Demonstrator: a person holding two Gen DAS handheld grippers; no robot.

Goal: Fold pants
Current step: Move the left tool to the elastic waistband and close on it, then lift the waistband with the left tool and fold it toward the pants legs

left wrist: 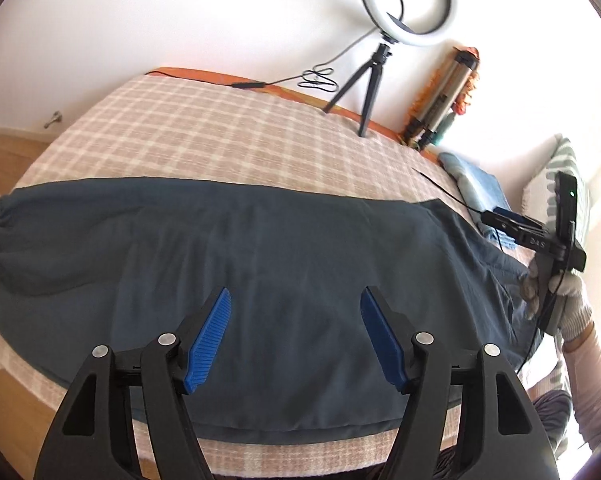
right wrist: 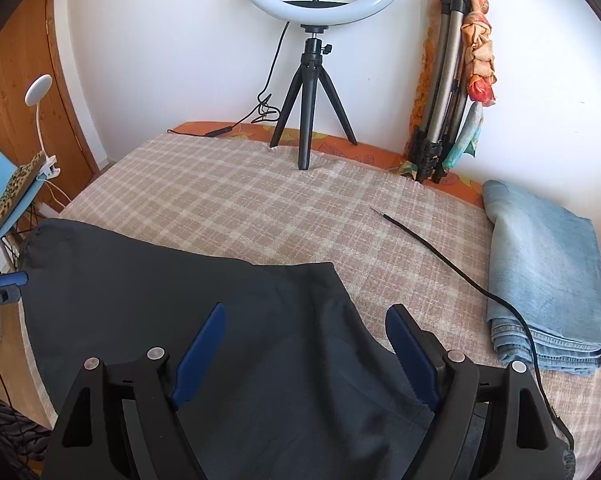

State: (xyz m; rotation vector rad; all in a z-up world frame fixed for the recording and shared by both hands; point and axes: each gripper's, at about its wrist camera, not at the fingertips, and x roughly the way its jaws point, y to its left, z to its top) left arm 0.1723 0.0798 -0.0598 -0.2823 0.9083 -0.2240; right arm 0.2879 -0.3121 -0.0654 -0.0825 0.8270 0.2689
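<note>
Left wrist view shows dark pants (left wrist: 260, 248) spread flat, both the left gripper (left wrist: 295, 334) and right gripper (right wrist: 306, 354) spread wide and empty, so pinch what seems the near hem squarely.

Dark teal pants (left wrist: 260, 248), beige plaid blanket (left wrist: 204, 136), lt-blue jeans (right wrist: 548, 276).

Bright daylight blows out the white wall (left wrist: 220, 20); fisheye bends the edges, dark vignette in corners, focus sharp.
</note>
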